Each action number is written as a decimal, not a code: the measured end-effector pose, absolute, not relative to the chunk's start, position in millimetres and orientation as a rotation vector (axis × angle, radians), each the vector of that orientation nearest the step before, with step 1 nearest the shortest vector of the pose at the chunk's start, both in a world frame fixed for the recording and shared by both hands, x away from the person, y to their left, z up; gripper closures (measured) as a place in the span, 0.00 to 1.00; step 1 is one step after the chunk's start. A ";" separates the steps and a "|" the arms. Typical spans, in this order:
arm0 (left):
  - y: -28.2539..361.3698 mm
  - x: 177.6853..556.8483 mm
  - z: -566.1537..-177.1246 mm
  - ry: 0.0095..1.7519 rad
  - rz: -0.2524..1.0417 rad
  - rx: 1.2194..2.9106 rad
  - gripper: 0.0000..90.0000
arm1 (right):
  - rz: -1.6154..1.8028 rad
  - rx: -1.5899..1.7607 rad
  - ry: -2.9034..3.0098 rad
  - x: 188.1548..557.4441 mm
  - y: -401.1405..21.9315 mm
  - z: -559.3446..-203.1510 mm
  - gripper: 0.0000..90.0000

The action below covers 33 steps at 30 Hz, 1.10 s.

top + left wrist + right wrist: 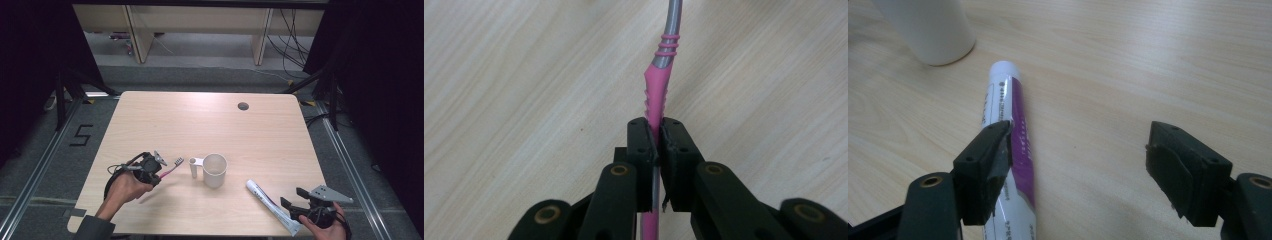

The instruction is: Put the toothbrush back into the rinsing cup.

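A pink and grey toothbrush (170, 170) hangs just above the table, its bristled head pointing toward the white cup (214, 170). My left gripper (154, 167) is shut on its pink handle (655, 95), which runs up between the pads. The cup stands upright in the middle, handle to its left. A white and purple toothpaste tube (270, 204) lies flat at the front right. My right gripper (294, 198) stands open beside the tube's rear end; its left pad (990, 160) is over the tube (1008, 130) and nothing is gripped.
The wooden table (210, 120) has a round cable hole (243, 106) at the far right. The cup's base (928, 30) shows at the upper left of the right gripper view. Dark curtains and a shelf unit stand beyond the table.
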<state>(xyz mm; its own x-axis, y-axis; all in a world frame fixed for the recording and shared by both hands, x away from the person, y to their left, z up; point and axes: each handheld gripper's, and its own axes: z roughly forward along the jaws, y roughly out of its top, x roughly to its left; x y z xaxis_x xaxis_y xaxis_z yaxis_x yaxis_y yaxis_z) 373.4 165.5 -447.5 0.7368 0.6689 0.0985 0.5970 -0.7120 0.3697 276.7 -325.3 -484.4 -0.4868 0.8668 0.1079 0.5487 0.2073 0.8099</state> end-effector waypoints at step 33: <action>196.8 355.1 -422.2 0.994 0.474 2.111 0.93 | 1.196 1.353 2.108 276.4 -325.1 -485.2 0.31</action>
<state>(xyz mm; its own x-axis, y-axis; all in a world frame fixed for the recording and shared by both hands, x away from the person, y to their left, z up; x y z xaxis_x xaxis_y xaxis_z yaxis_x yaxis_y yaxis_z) 355.1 196.8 -422.2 0.6312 0.7754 0.0169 0.5007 -0.4241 0.7546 276.4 -325.1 -485.2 -0.4742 0.8701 0.1344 0.5616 0.1814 0.8073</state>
